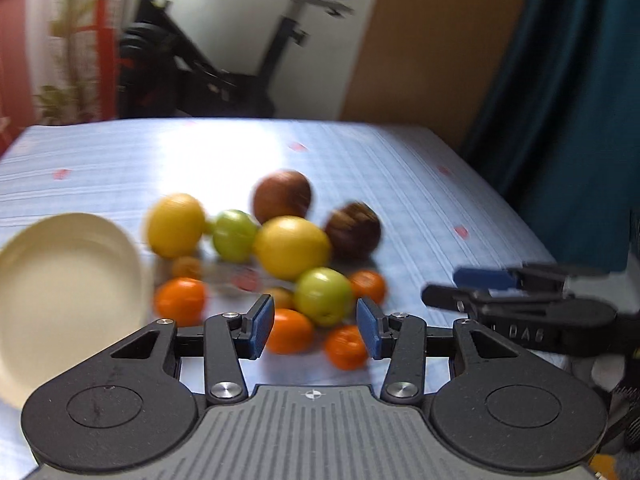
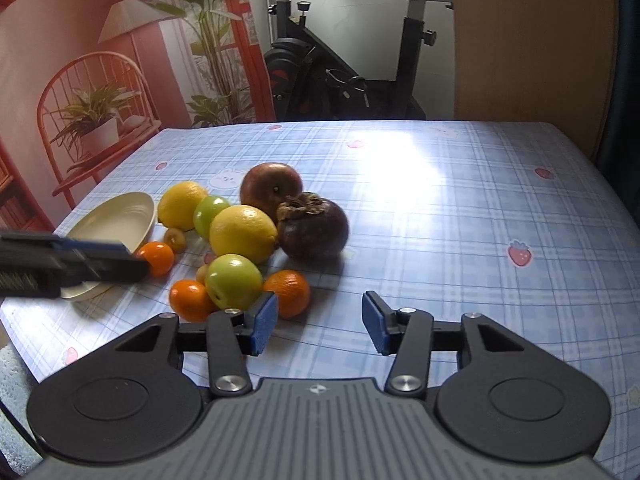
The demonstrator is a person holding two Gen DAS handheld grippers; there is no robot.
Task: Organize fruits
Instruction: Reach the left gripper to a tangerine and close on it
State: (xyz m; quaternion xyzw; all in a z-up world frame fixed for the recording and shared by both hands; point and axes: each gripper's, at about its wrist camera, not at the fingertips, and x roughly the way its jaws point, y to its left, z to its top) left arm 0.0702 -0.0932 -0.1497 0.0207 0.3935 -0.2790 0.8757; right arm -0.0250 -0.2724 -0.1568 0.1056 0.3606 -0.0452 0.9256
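Note:
A pile of fruit lies on the blue checked tablecloth: two lemons, two green apples, a red apple, a dark mangosteen, several small oranges and small brown fruits. A cream plate sits left of the pile, also in the left wrist view. My left gripper is open and empty, just short of the near oranges. My right gripper is open and empty, right of the pile.
An exercise bike stands behind the table. A wooden panel and a dark blue curtain are at the back right. A wall mural with a chair and plants is on the left. The table's left edge is close to the plate.

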